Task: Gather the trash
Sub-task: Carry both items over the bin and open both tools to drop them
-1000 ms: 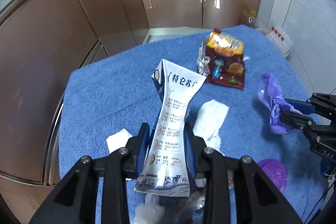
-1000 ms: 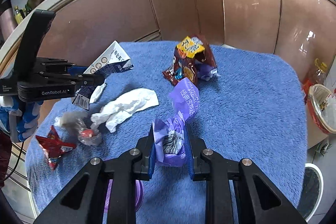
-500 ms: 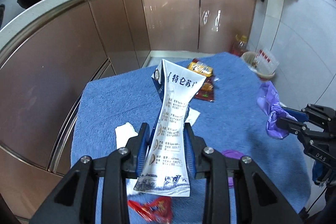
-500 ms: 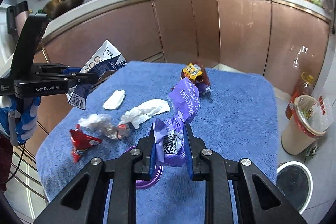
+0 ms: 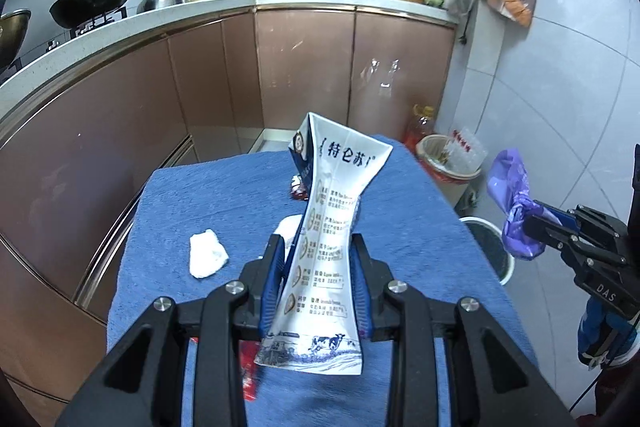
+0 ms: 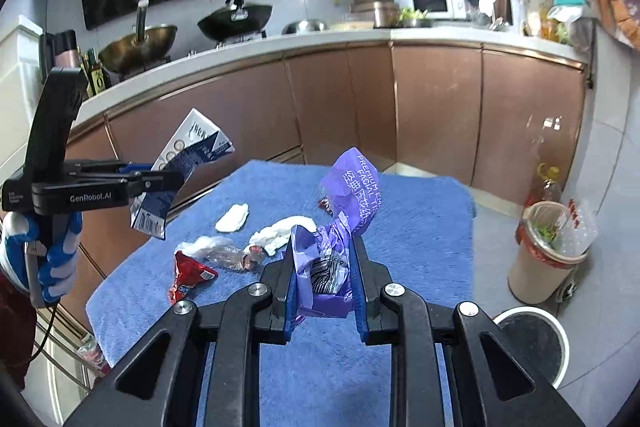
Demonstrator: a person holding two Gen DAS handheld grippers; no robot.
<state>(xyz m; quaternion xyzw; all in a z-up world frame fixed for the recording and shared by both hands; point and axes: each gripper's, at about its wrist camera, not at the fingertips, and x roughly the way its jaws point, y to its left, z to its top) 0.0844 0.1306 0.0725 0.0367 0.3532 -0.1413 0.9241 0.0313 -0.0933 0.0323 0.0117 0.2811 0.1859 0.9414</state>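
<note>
White milk carton stood upright lengthwise, pinched by the left gripper above the blue tabletop, right gripper clamped a crumpled purple wrapper, red packet mostly hidden behind the carton.

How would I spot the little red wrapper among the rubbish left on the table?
Find the blue towel-covered table before the brown cabinets. At its near left corner, beside a crumpled clear plastic wad, lies the red wrapper. It is the only shiny red piece; its neighbours are white or clear.
</note>
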